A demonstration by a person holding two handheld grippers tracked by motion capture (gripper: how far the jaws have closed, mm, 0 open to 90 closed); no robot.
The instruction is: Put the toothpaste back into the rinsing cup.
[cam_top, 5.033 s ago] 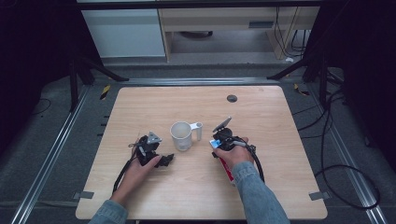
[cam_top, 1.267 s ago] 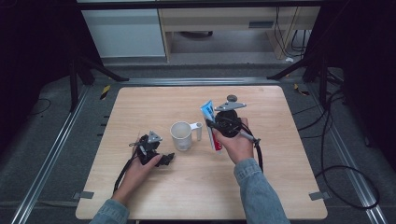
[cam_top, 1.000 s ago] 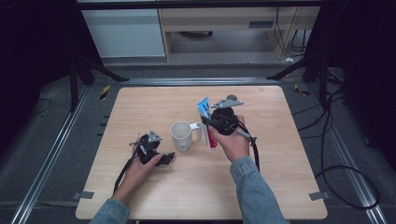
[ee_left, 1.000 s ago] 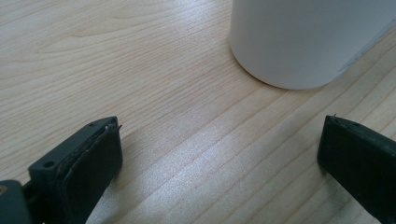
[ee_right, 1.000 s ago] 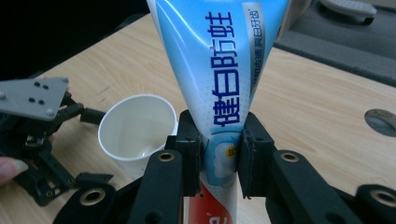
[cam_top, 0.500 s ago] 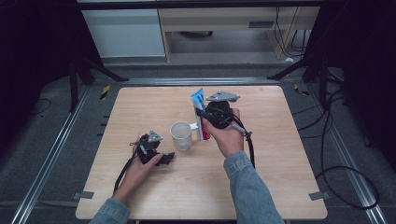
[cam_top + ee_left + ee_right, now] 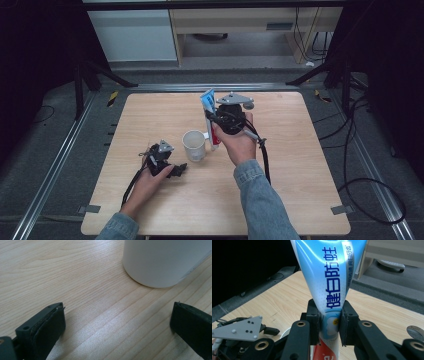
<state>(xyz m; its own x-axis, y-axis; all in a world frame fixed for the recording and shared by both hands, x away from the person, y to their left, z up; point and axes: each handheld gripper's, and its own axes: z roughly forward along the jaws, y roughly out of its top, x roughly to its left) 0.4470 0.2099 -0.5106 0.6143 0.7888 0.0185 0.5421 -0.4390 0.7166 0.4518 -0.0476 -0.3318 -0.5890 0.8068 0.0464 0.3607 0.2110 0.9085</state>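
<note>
While the right gripper (image 7: 216, 118) is held up above the middle of the desk (image 7: 310, 170), its 2 jaws are clamped on a toothpaste tube (image 7: 209, 113), pinching it on both flat sides. In the right gripper view the tube (image 7: 329, 277) stands nearly upright between the black jaws, its pale blue body with dark blue printed characters rising to the wide crimped end at the top, and a red band showing below the grip. Seen from the high view, the tube hangs with its red lower end just above and to the right of a white mug (image 7: 194, 145), close to the mug's handle; whether it touches the handle cannot be told.

The mug stands upright on the desk, between the 2 hands. The left gripper (image 7: 172, 170) rests low on the desk to the left of the mug, held by the person's left hand (image 7: 150, 181). In the left gripper view its jaws stand wide apart with nothing but bare wood between them, and the mug's rounded white base (image 7: 162, 262) sits just ahead of them, not touched by either jaw. That gripper's grey plate also shows at the lower left of the right gripper view.
</note>
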